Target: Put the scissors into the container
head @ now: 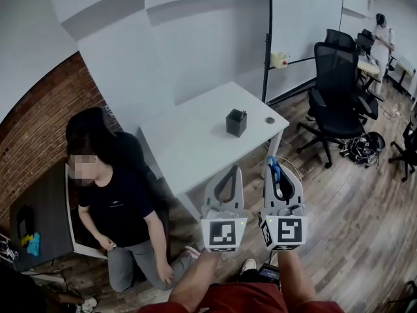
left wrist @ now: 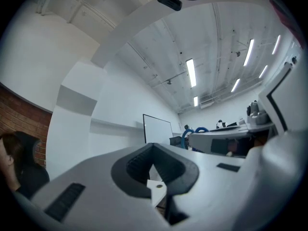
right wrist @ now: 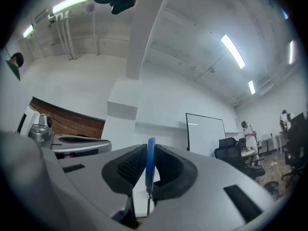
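Observation:
The scissors point(head: 274, 169) have blue handles and are clamped edge-on between the jaws of my right gripper point(head: 276, 166), which is shut on them. In the right gripper view the blue handle point(right wrist: 150, 163) stands upright between the pads. My left gripper point(head: 230, 173) is shut and holds nothing; its jaws meet at the tips in the left gripper view point(left wrist: 153, 147). The container point(head: 236, 122), a small dark square pot, stands on the white table point(head: 195, 142) ahead of both grippers. Both grippers hang side by side off the table's near edge, tilted upward.
A person point(head: 120, 201) in black kneels left of the table. A small round object point(head: 270, 120) lies right of the container. Black office chairs point(head: 339, 96) stand at the right, a whiteboard point(head: 303, 25) behind the table, and a dark desk point(head: 39, 220) by the brick wall.

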`<state>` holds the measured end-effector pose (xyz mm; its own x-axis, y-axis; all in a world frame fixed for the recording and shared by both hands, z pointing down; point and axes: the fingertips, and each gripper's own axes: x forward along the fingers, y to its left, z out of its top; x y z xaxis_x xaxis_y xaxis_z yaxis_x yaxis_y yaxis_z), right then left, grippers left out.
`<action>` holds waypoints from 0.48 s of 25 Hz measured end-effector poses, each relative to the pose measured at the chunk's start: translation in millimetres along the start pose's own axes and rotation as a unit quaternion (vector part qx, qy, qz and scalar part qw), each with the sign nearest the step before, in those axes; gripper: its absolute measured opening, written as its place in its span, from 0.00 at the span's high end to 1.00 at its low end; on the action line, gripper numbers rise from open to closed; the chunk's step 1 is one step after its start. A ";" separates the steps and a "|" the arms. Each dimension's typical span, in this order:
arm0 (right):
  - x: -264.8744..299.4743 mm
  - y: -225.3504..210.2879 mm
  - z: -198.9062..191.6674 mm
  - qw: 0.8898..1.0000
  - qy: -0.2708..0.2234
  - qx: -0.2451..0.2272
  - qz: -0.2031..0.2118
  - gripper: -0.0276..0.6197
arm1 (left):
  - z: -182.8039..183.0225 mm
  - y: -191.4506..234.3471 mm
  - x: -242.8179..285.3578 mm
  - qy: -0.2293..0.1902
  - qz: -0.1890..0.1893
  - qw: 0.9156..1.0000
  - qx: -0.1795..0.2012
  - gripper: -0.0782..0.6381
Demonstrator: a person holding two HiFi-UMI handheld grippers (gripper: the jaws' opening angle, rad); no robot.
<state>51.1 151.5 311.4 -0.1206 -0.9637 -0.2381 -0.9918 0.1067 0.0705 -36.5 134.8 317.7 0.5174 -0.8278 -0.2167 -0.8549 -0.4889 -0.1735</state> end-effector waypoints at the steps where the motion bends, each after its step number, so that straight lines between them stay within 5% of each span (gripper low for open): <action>1: 7.0 -8.8 -2.4 1.000 0.001 0.001 0.002 0.87 | -1.8 -3.0 10.7 0.001 0.002 1.000 -0.001 0.88; 12: 57.8 -82.3 -22.6 1.000 -0.001 0.008 0.026 0.87 | -21.5 -31.9 92.2 0.014 0.027 1.000 -0.003 0.88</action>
<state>126.7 81.5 313.8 -0.1715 -0.9563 -0.2369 -0.9848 0.1599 0.0677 37.7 68.1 323.9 0.4687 -0.8608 -0.1983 -0.8821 -0.4441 -0.1570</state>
